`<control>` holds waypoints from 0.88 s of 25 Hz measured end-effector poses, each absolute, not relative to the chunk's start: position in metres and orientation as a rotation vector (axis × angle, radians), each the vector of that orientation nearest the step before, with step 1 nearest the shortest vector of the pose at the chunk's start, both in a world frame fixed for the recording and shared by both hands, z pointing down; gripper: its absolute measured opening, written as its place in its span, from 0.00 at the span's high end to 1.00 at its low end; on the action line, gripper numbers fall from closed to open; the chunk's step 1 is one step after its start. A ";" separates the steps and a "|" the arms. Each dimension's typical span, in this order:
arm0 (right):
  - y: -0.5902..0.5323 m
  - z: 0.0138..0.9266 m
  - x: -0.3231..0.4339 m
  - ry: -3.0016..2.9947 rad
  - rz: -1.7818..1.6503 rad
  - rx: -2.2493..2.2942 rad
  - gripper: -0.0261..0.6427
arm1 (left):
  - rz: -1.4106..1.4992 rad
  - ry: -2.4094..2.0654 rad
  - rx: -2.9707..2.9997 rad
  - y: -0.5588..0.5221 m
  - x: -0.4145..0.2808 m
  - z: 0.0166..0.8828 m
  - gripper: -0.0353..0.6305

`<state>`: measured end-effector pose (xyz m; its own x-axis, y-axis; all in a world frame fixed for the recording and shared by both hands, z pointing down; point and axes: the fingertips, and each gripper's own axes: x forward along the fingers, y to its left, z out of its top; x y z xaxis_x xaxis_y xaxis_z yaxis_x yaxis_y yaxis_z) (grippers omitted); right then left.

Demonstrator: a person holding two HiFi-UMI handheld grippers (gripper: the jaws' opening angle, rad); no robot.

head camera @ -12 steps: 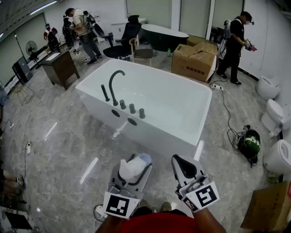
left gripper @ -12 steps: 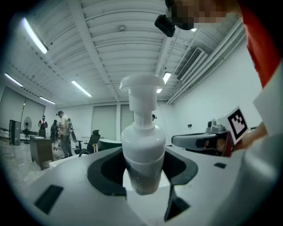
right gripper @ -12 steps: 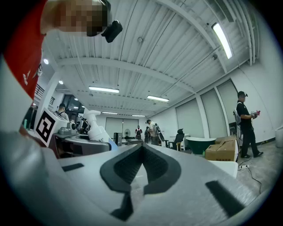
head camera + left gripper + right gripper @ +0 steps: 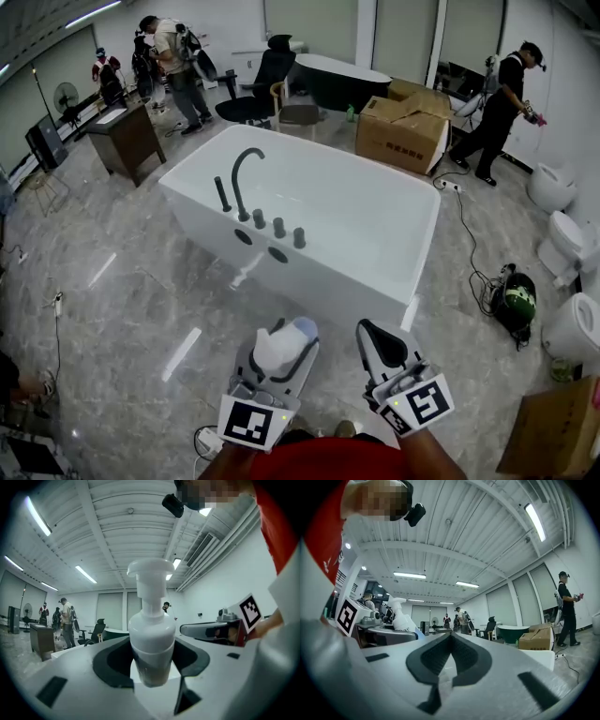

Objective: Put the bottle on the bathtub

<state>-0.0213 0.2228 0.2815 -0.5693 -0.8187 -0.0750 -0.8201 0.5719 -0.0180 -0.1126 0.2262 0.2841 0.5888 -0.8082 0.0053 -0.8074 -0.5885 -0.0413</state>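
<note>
The left gripper (image 4: 279,349) is closed on the bottle (image 4: 151,634), which is held upright by its body, short of the bathtub (image 4: 319,281). The right gripper (image 4: 373,334) is shut on nothing. The bottle is best kept upright, carried to the bathtub's near ledge by the 3 knobs (image 4: 278,227), and released only once seated. Against the earlier picture, the grip is unchanged; 1 person (image 4: 502,108) beyond the bathtub is found further right.

Cardboard box (image 4: 405,127) upper right; black office chair (image 4: 260,86) top centre; wooden cabinet (image 4: 127,141) upper left; white toilets (image 4: 574,326) right edge.
</note>
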 end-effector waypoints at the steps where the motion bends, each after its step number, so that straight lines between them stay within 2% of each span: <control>1: 0.220 0.281 -0.025 2.720 0.029 -1.423 0.95 | -0.036 1.405 -2.769 0.224 -0.116 0.284 0.60; 12: 0.198 0.303 -0.059 2.731 0.005 -1.535 0.95 | -0.044 1.358 -2.813 0.187 -0.156 0.303 0.60; 22: 0.123 0.329 -0.032 2.716 -0.063 -1.577 0.95 | -0.116 1.343 -2.835 0.103 -0.133 0.332 0.60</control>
<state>-0.0325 0.1227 0.3291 -0.4960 -0.8681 0.0197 -0.8681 0.4952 -0.0348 -0.1333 0.1032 0.3317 0.6312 -0.7728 0.0658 -0.7727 -0.6339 -0.0333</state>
